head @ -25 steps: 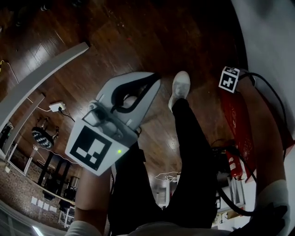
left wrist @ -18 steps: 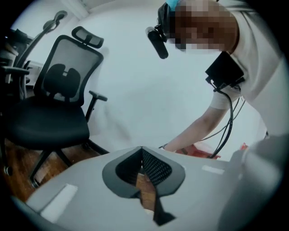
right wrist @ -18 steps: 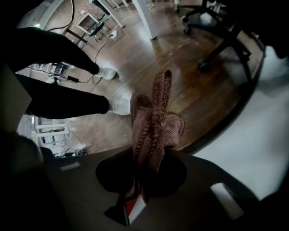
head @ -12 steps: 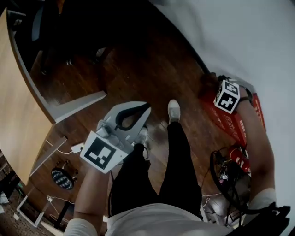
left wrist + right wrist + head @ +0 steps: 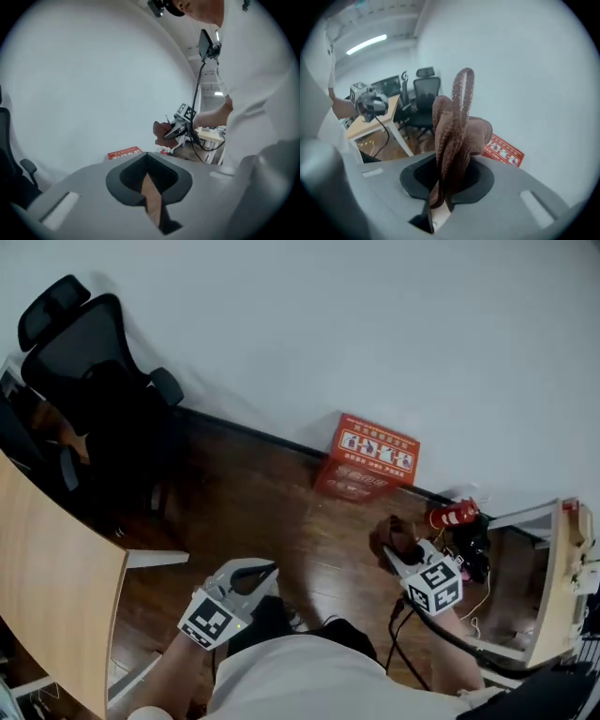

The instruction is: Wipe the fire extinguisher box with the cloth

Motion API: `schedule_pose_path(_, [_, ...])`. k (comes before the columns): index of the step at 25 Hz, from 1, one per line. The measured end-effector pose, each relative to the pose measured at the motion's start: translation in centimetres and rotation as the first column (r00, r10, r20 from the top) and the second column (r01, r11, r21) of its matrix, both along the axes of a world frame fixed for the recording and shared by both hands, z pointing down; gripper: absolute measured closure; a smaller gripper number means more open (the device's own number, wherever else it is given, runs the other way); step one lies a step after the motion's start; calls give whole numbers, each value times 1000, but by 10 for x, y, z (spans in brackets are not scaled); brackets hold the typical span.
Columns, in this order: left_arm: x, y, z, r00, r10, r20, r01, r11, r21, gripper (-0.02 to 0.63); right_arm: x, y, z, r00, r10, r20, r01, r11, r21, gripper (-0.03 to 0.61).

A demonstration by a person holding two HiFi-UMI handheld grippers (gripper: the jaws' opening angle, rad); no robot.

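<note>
Progress: wiping seems not yet begun; all of it looks left to do
Fire extinguisher box (image 5: 367,468): red; on the floor (image 5: 272,512) against the white wall (image 5: 328,324); nothing touches it
Right gripper (image 5: 398,549): jaws clamped on the cloth (image 5: 457,122); the box lies ahead, apart
Left gripper (image 5: 262,573): jaws together, holding nothing; farther from the box
Cloth: brown, bunched; sticks up from the jaws

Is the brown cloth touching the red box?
Apart. In the head view, bare floor lies between the cloth in the right gripper and the red box.
</note>
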State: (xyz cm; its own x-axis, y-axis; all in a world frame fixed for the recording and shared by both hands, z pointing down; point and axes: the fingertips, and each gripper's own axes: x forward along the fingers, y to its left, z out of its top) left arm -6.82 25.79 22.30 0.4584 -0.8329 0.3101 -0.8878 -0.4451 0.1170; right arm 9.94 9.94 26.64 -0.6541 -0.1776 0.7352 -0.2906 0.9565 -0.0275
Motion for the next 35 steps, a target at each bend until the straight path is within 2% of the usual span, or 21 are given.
schedule_pose_path(2, [43, 5, -20, 999, 32, -1, -32, 999, 30, 614, 55, 21, -28, 995, 65, 73, -71, 993, 91, 517])
schedule_pose_path(4, [84, 12, -31, 998, 61, 13, -61, 997, 44, 614, 102, 46, -44, 990, 70, 126, -89, 985, 149, 517])
schedule_pose_path(7, [145, 29, -46, 997, 75, -24, -74, 997, 37, 614, 166, 92, -53, 969, 120, 216, -146, 983, 110, 517])
schedule_pose_path(9, [186, 40, -66, 994, 100, -54, -97, 994, 59, 614, 201, 121, -58, 961, 138, 241, -164, 982, 91, 517])
schedule_pose_path(11, [226, 57, -82, 988, 146, -50, -141, 987, 79, 614, 232, 152, -60, 959, 133, 251, -158, 984, 82, 517])
schedule_pose_path(15, [271, 83, -103, 979, 198, -45, -193, 977, 96, 614, 274, 191, -74, 950, 148, 274, -177, 980, 85, 517])
schedule_pose_path(19, [275, 98, -123, 969, 240, -65, -231, 966, 117, 614, 277, 208, -99, 933, 180, 311, -230, 964, 131, 517])
schedule_pose_path(23, [255, 121, -133, 967, 255, -22, -250, 958, 143, 614, 251, 237, -115, 912, 193, 363, -258, 956, 142, 517])
schedule_pose_path(29, [208, 161, -131, 972, 235, 21, -236, 963, 131, 614, 193, 275, -136, 926, 141, 349, -213, 961, 178, 518])
schedule_pose_path(35, [180, 182, -115, 960, 280, 12, -279, 951, 132, 614, 163, 310, -132, 922, 171, 347, -245, 952, 182, 518])
